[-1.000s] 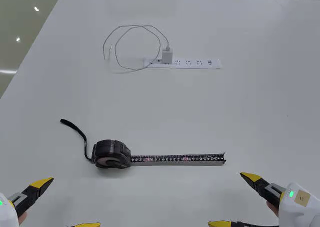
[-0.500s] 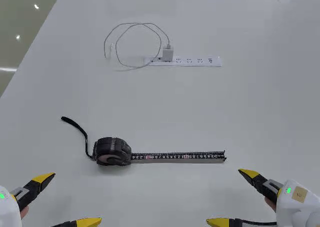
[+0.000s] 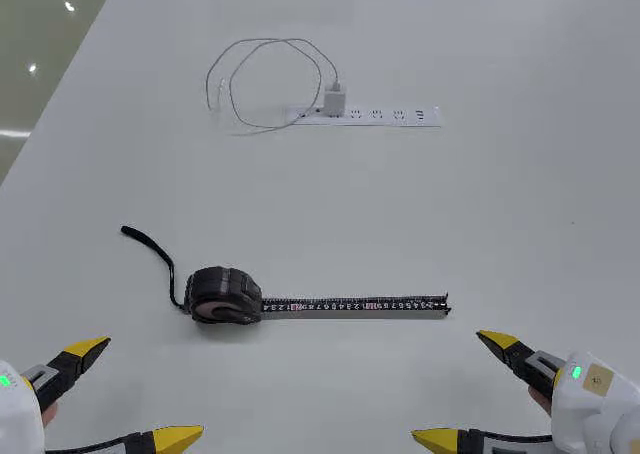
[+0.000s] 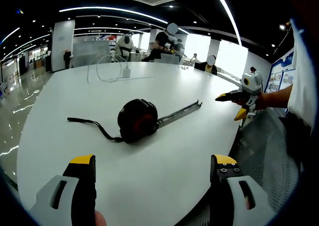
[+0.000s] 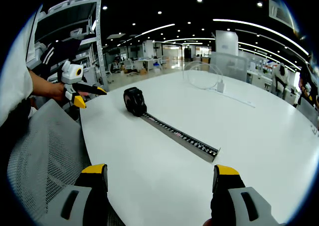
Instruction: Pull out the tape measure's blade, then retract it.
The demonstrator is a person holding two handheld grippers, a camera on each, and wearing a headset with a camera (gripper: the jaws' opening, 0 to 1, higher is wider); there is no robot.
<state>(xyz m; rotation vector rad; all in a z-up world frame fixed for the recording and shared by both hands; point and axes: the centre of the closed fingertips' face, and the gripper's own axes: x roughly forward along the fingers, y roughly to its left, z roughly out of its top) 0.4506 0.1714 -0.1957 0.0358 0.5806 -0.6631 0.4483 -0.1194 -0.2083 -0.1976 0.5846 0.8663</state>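
Tape measure [image 3: 222, 295]: lying on bench [image 3: 420, 204] ahead of left gripper [image 3: 135, 392], blade [image 3: 355, 305] reaching toward right gripper [image 3: 465, 389]. Hovering wide open, both gripping nothing. Probably entering retract step; needing housing steadied, blade eased home.

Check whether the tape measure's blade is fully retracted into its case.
No, the blade lies extended flat on the white table, reaching from the black case toward the right gripper.
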